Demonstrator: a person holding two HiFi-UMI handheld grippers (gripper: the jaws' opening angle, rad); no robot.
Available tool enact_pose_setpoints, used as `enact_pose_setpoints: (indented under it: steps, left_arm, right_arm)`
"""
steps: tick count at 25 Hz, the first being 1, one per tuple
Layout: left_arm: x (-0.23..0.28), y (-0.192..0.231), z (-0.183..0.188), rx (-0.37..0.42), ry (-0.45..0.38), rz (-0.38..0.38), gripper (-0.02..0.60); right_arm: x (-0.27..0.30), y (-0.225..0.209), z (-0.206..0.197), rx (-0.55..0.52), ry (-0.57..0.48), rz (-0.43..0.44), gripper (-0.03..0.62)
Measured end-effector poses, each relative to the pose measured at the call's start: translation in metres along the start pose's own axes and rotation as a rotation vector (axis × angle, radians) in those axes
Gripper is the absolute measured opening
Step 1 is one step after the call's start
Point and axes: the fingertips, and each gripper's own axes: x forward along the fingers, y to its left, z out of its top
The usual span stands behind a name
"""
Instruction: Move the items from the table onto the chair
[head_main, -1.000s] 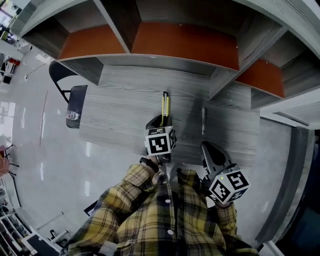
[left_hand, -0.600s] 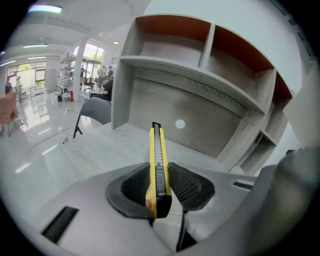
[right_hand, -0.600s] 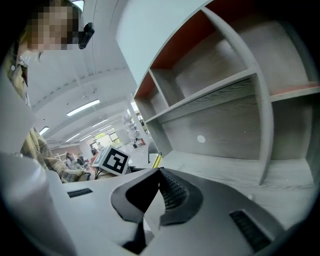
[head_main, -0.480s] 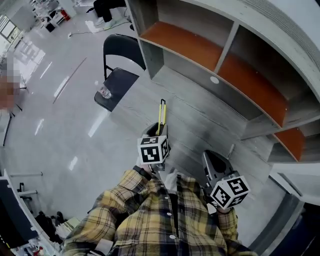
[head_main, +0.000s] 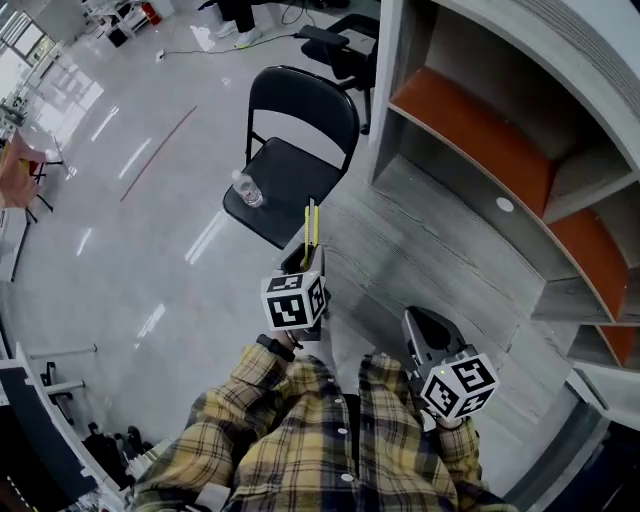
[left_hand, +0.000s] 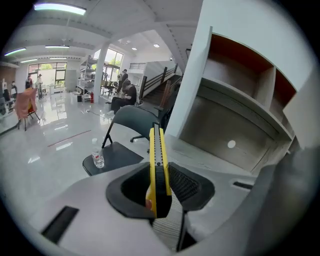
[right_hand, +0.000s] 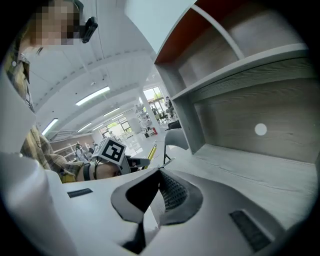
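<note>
Clamping slim yellow-black utility knife (left_hand: 157, 150): left claw (left_hand: 160, 183); right claw (right_hand: 158, 187) pressed together, empty; clear bottle (head_main: 247, 190) on black chair (head_main: 292, 178).

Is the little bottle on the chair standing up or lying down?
Standing up. In the left gripper view the bottle sits on its base on the chair seat, with its top pointing up.

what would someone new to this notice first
The yellow utility knife clamped in the left gripper stands out, pointing ahead at the middle of the head view. Just beyond it stands a black folding chair with a small clear bottle on its seat, beside the grey table. The right gripper is shut and empty.
</note>
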Motion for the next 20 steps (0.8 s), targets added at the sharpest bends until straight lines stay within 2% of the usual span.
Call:
enact_pose_setpoints:
  steps: [5,10,14,20]
  left_arm:
    - [0.041,0.084,0.045,0.064,0.034,-0.023,0.117]
    - [0.097,0.150,0.065,0.096,0.102,-0.043,0.117]
    - [0.138,0.184,0.049,0.102,0.190,-0.065,0.117]
    - [0.208,0.215,-0.006,0.090,0.309,-0.074,0.117]
  right_arm:
    - [0.094,0.028,0.011,0.040,0.012,-0.037,0.017]
    - [0.181,0.043,0.023,0.036,0.030,-0.050,0.017]
    - [0.236,0.048,0.021,0.046,0.067,-0.068,0.017]
    - [0.304,0.043,0.008,0.067,0.130,-0.043,0.017]
